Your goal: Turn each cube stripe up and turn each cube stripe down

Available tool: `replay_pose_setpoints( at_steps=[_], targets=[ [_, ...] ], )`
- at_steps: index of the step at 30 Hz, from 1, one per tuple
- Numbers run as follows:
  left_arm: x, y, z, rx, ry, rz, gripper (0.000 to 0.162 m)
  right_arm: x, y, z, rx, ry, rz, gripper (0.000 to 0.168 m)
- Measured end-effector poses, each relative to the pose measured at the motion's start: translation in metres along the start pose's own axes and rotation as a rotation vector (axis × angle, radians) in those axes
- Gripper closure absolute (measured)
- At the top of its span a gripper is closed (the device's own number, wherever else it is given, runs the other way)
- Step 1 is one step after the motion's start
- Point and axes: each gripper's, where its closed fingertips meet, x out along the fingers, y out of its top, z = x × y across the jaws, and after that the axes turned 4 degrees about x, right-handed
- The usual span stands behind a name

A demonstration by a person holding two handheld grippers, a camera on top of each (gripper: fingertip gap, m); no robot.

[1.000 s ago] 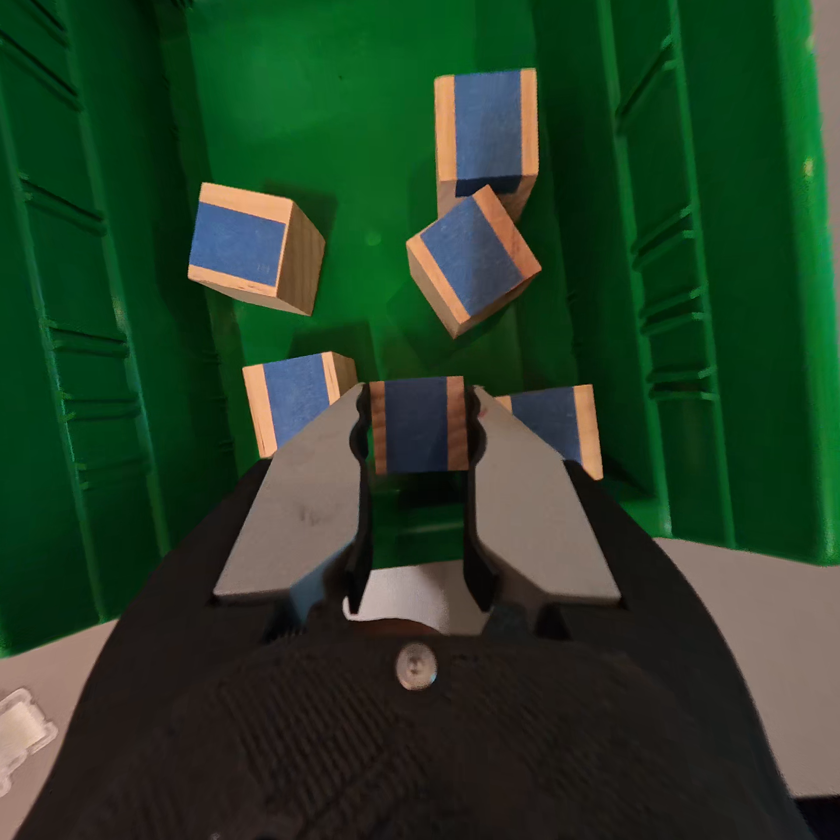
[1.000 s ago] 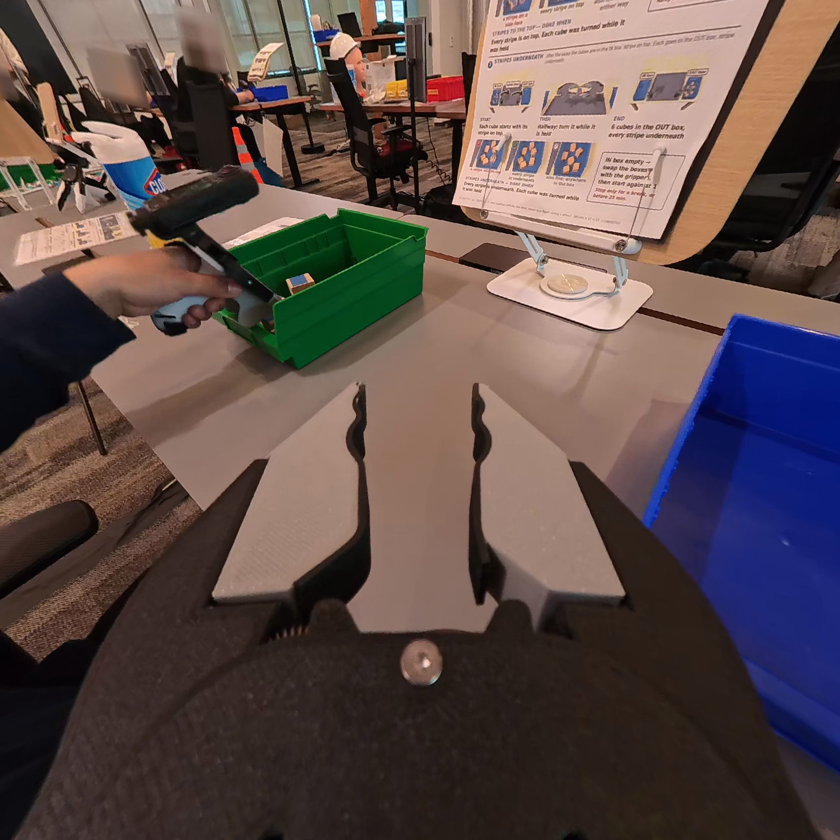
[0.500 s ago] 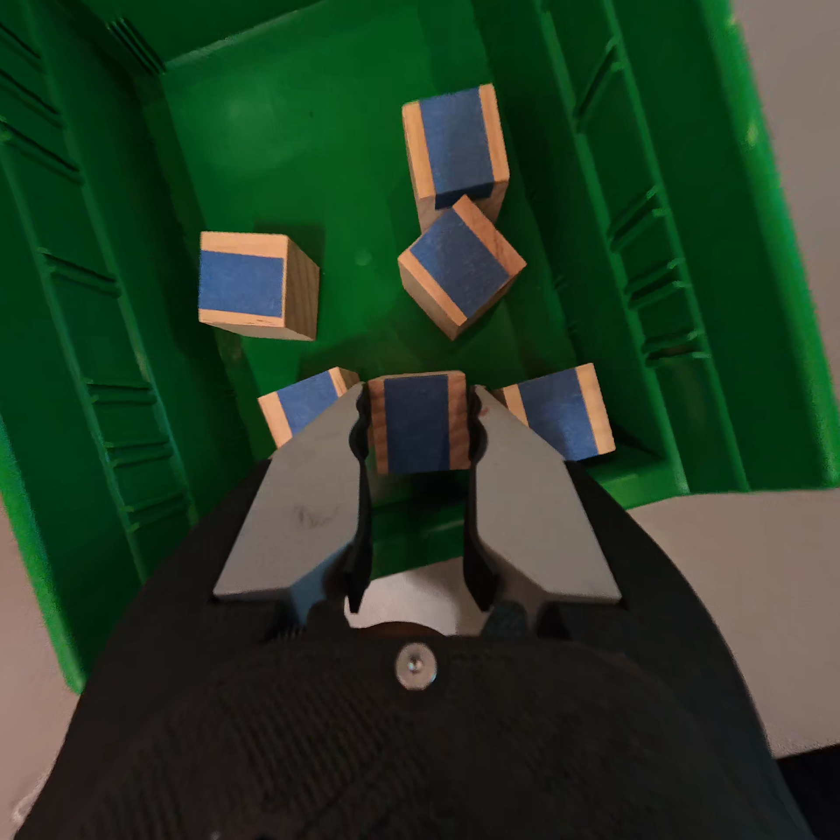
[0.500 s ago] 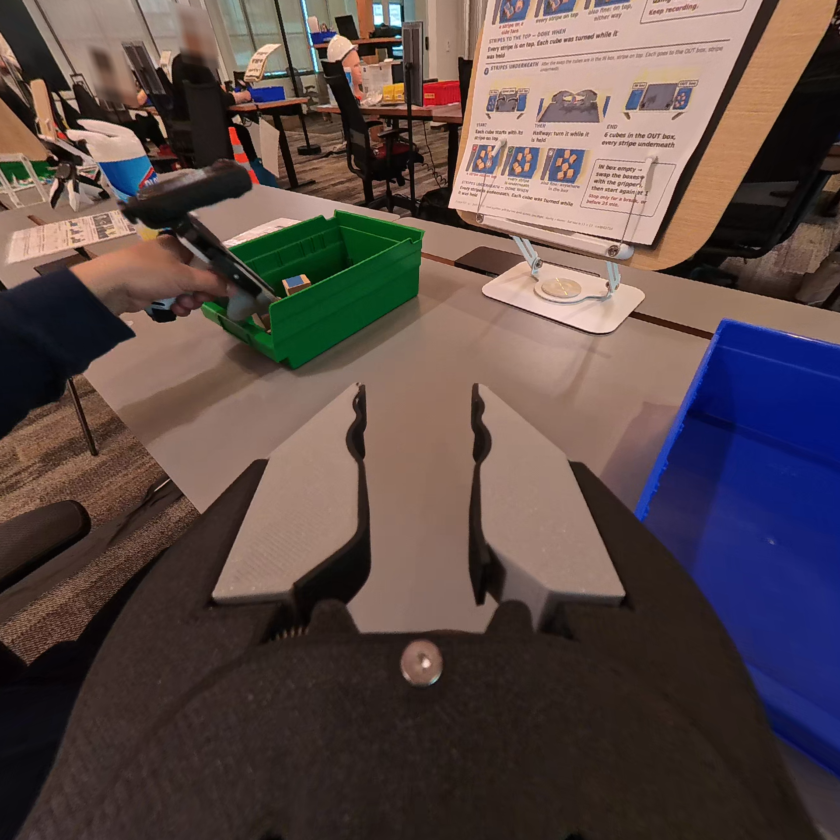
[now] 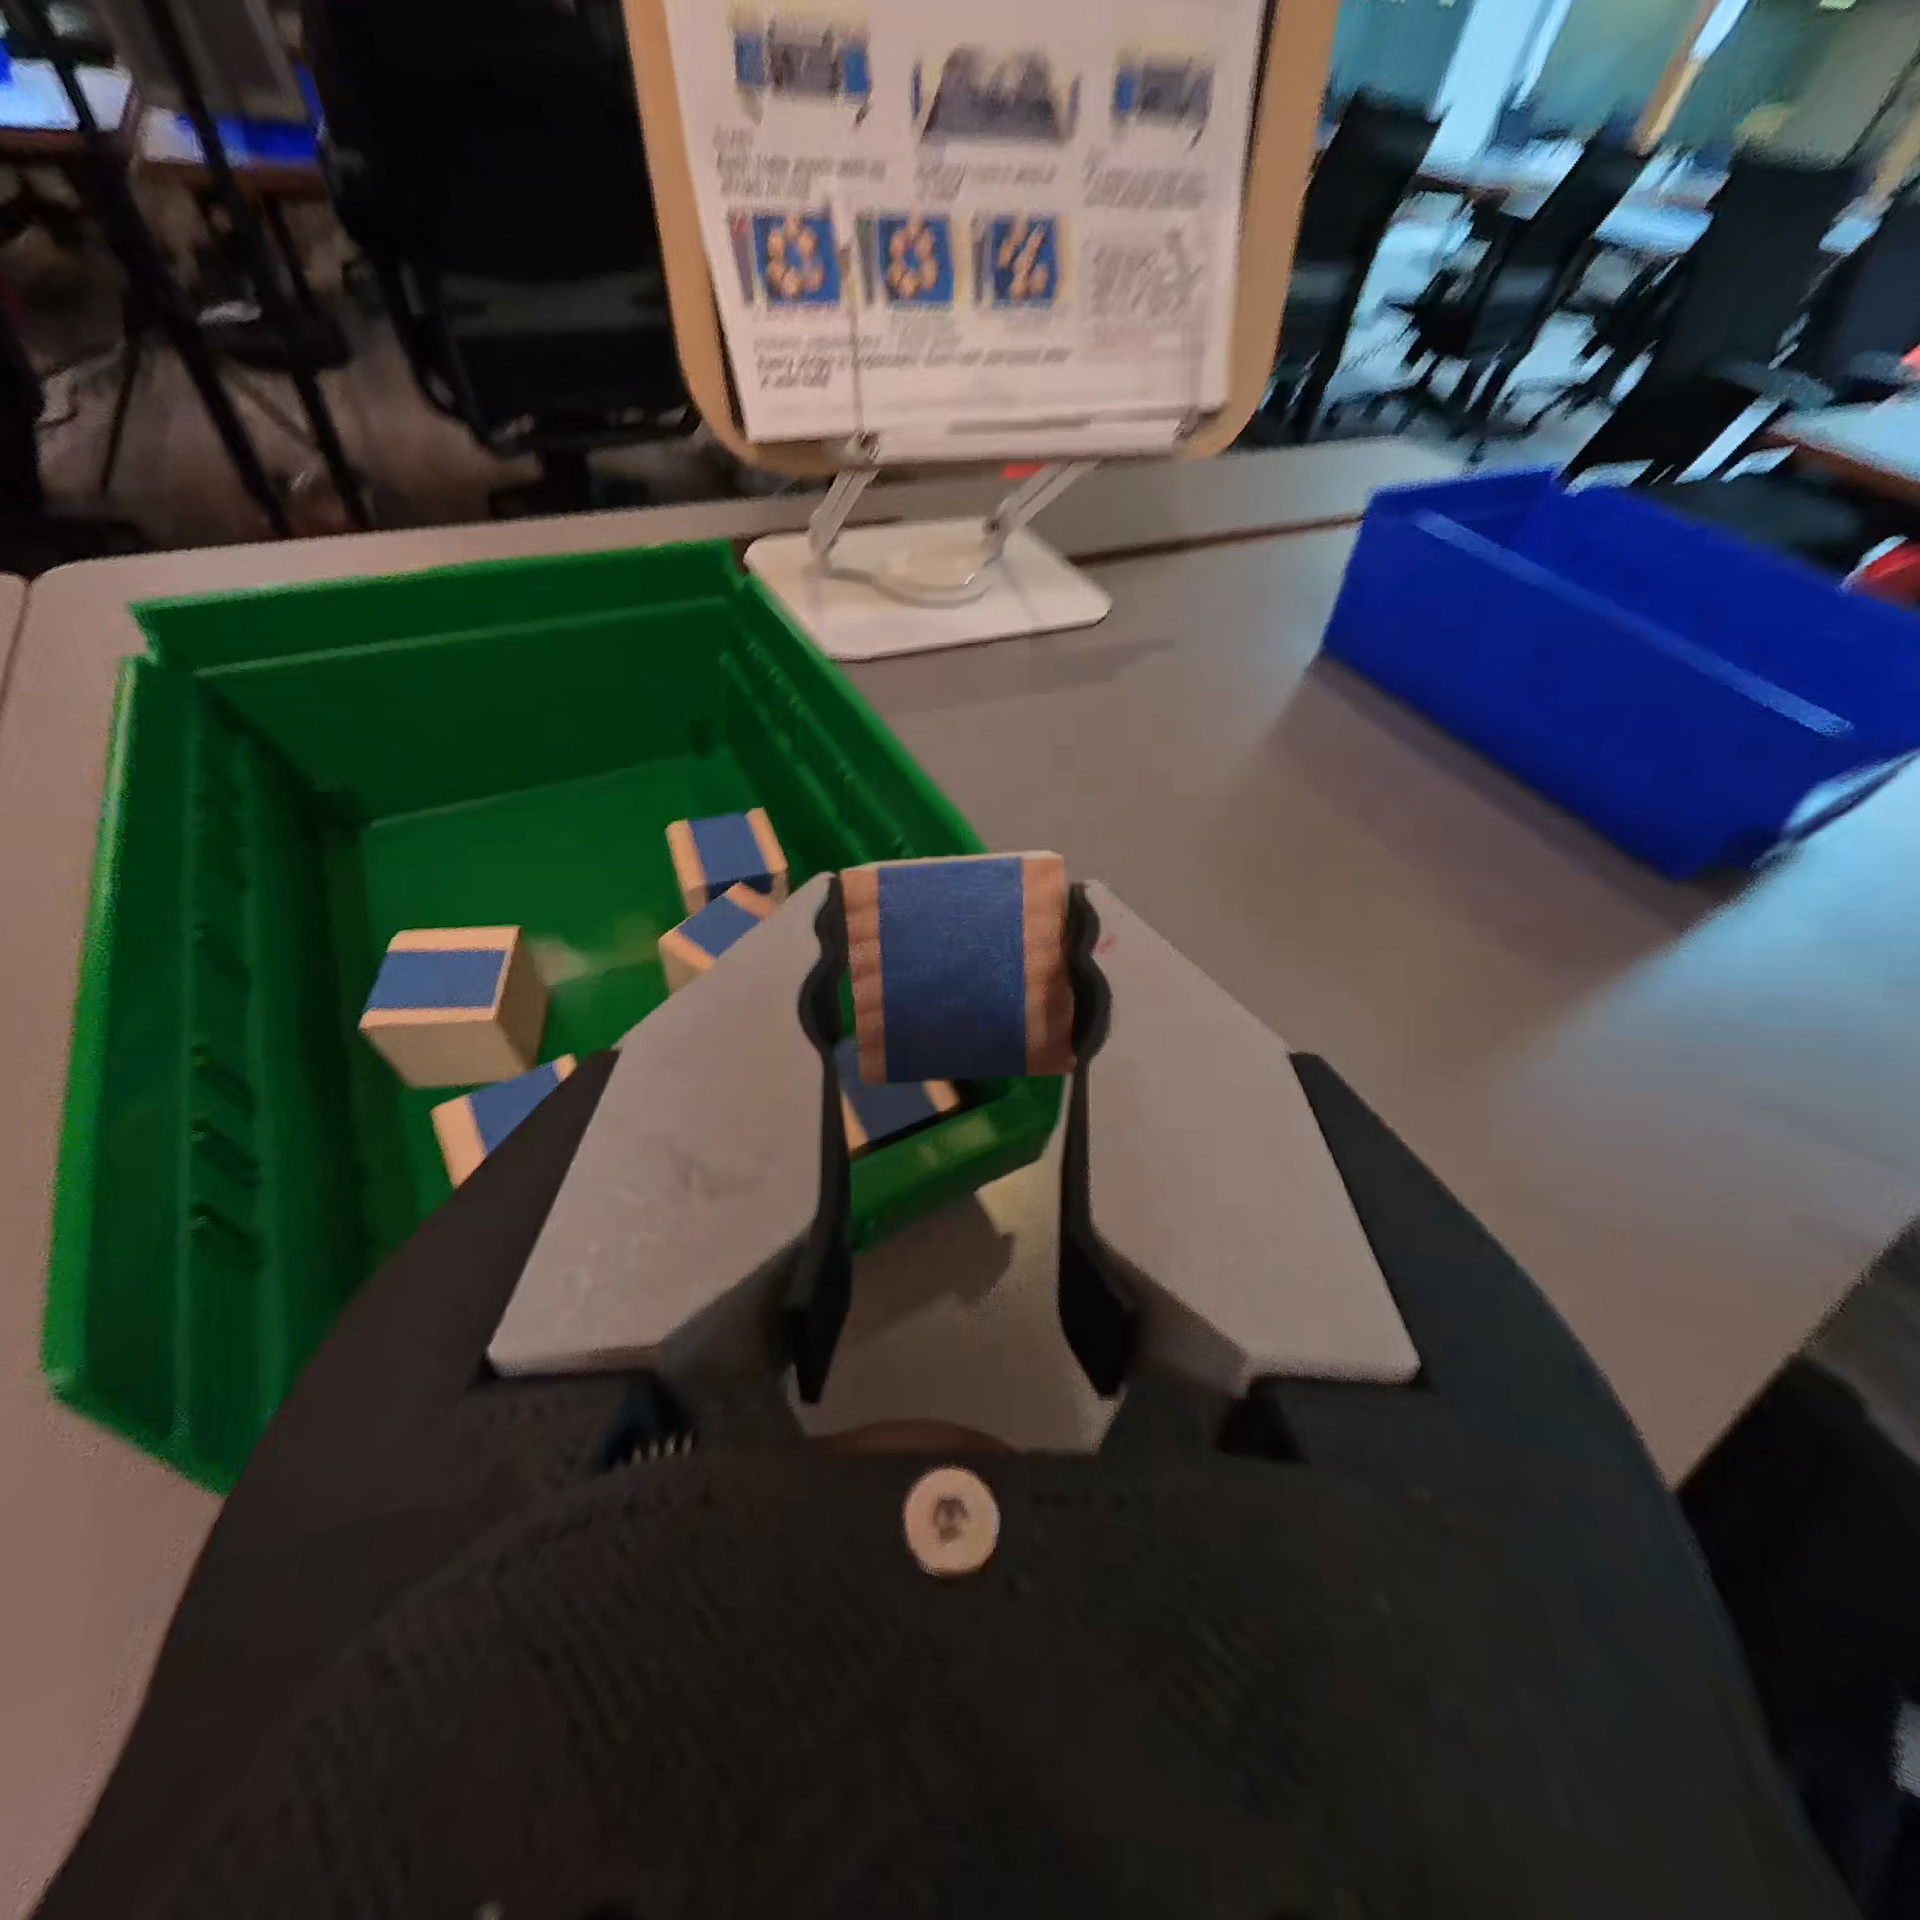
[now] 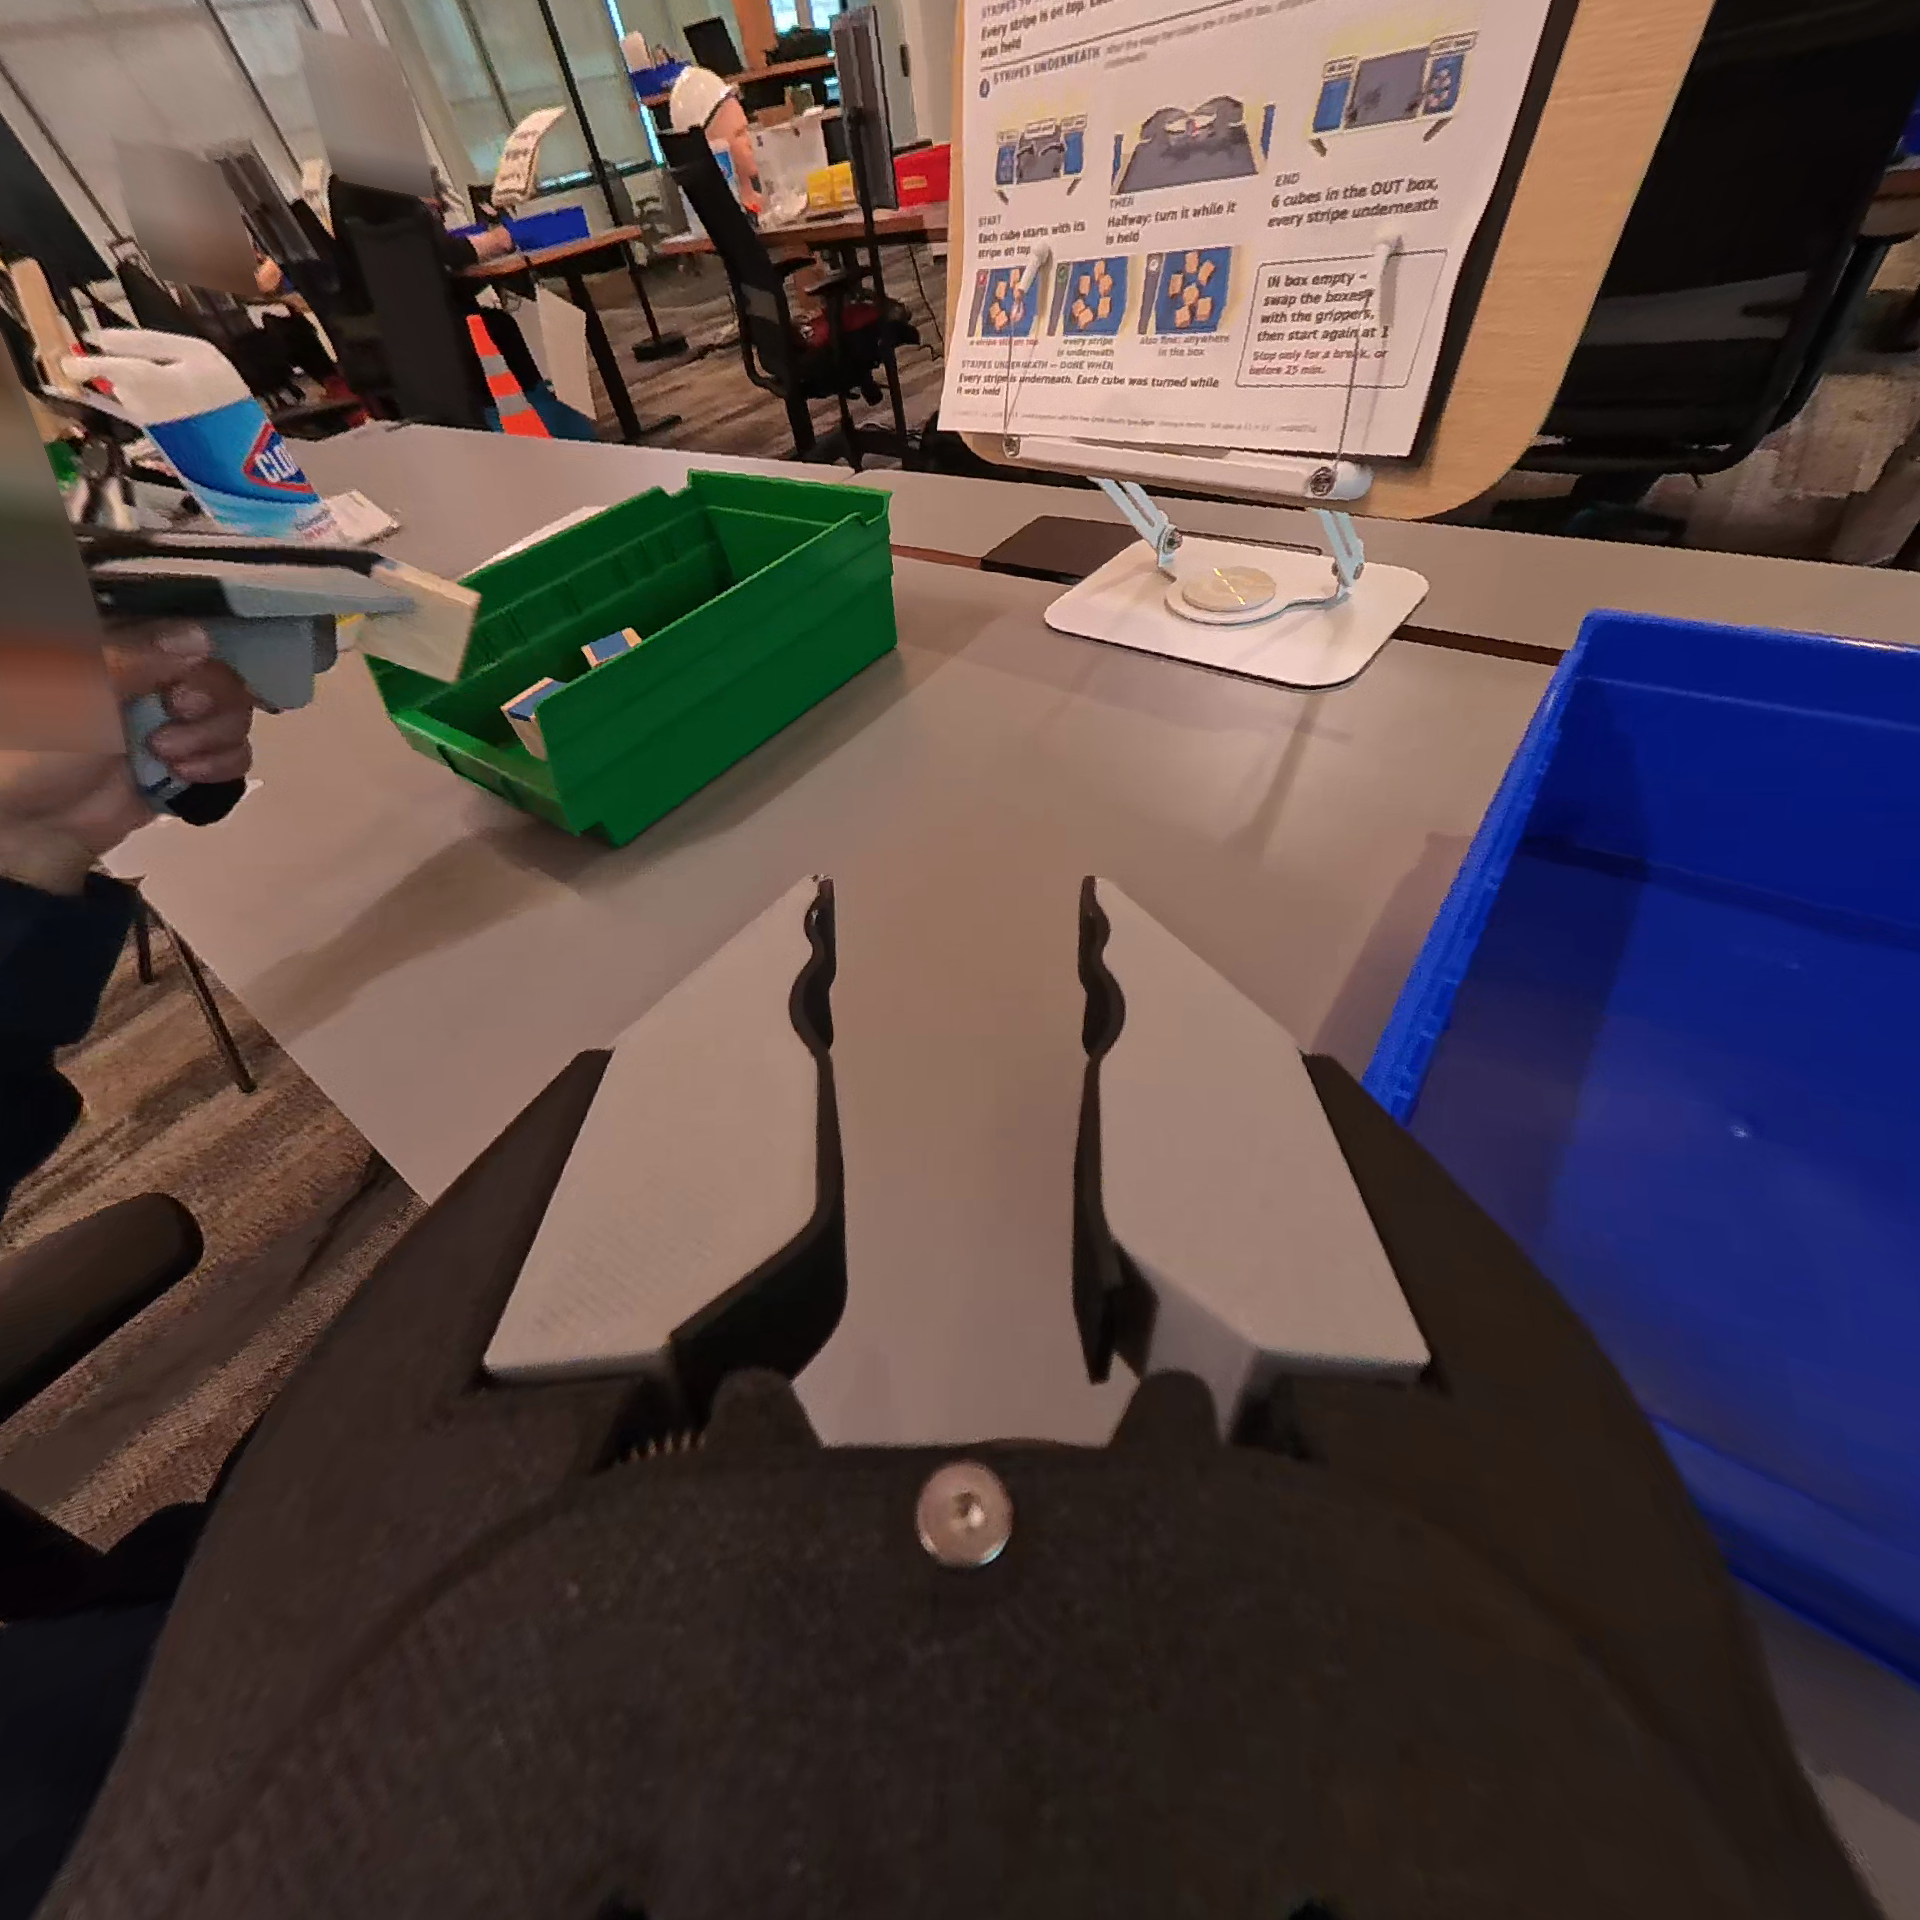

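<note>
Lifted since half a second ago: left gripper (image 5: 954,971) has carried its wooden cube (image 5: 954,966) up out of the green bin (image 5: 145,935), and now holds it above the bin's near right corner, fingers (image 5: 717,1122) clamped on two opposite sides, blue stripe facing the camera. Five striped cubes remain in the bin: one at left (image 5: 452,1003) stripe up, one near left (image 5: 499,1112) partly behind the fingers, two touching at the far side (image 5: 724,852), one (image 5: 888,1101) seen below the held cube. Green bin sits on the grey worktop (image 5: 1195,831). Instruction sheet on a stand (image 5: 966,208) stands far centre. Blue bin (image 5: 1600,675) is far right, well apart. Right gripper (image 6: 954,961) hovers over the worktop just left of the blue bin, fingers (image 6: 707,1143) parted, holding nothing.
</note>
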Motion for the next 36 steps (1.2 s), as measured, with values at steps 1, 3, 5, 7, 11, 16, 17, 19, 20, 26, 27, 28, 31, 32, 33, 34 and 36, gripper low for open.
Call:
replay_pose_setpoints(
  at_steps=[1, 3, 5, 7, 11, 16, 17, 19, 20, 26, 27, 28, 31, 32, 33, 34, 36],
  targets=[
    [-0.004, 0.006, 0.004, -0.022, -0.029, 0.046, 0.121, -0.001, 0.000, 0.002, 0.000, -0.006, 0.001, 0.124],
    [-0.013, 0.018, 0.012, -0.077, -0.096, 0.130, 0.121, -0.003, -0.001, 0.011, -0.010, -0.037, -0.006, 0.124],
    [-0.019, 0.020, 0.017, -0.113, -0.149, 0.167, 0.121, -0.006, -0.002, 0.027, -0.016, -0.091, -0.010, 0.124],
    [-0.022, 0.014, 0.022, -0.124, -0.183, 0.168, 0.121, -0.010, -0.005, 0.052, -0.007, -0.169, -0.014, 0.124],
    [-0.025, 0.013, 0.014, -0.118, -0.156, 0.146, 0.121, -0.014, -0.012, 0.076, 0.085, -0.191, -0.023, 0.123],
    [-0.037, 0.030, 0.020, -0.104, -0.171, 0.211, 0.122, 0.000, -0.021, 0.075, 0.048, -0.220, -0.058, 0.113],
    [-0.038, 0.031, 0.021, -0.098, -0.167, 0.215, 0.121, 0.004, -0.025, 0.076, 0.037, -0.238, -0.077, 0.112],
    [-0.042, 0.033, 0.024, -0.093, -0.172, 0.223, 0.121, 0.011, -0.034, 0.086, -0.002, -0.322, -0.116, 0.111],
    [-0.043, 0.035, 0.025, -0.091, -0.173, 0.231, 0.121, 0.014, -0.039, 0.091, -0.032, -0.364, -0.137, 0.113],
    [-0.049, 0.043, 0.040, -0.069, -0.202, 0.256, 0.121, 0.032, -0.069, 0.113, -0.118, -0.461, -0.242, 0.149],
    [-0.049, 0.044, 0.045, -0.072, -0.218, 0.261, 0.121, 0.032, -0.070, 0.116, -0.135, -0.478, -0.242, 0.157],
    [-0.049, 0.045, 0.049, -0.072, -0.235, 0.263, 0.121, 0.032, -0.071, 0.115, -0.153, -0.472, -0.245, 0.159],
    [-0.045, 0.045, 0.061, -0.060, -0.264, 0.255, 0.121, 0.035, -0.072, 0.105, -0.152, -0.412, -0.264, 0.157],
    [-0.043, 0.045, 0.066, -0.051, -0.271, 0.247, 0.121, 0.035, -0.073, 0.102, -0.152, -0.395, -0.272, 0.156],
    [-0.041, 0.044, 0.071, -0.037, -0.280, 0.242, 0.121, 0.035, -0.074, 0.100, -0.151, -0.382, -0.282, 0.155],
    [-0.040, 0.044, 0.076, -0.017, -0.290, 0.238, 0.121, 0.033, -0.075, 0.098, -0.145, -0.366, -0.292, 0.155],
    [-0.038, 0.044, 0.087, 0.032, -0.305, 0.237, 0.121, 0.032, -0.077, 0.094, -0.120, -0.323, -0.306, 0.155]
  ],
)
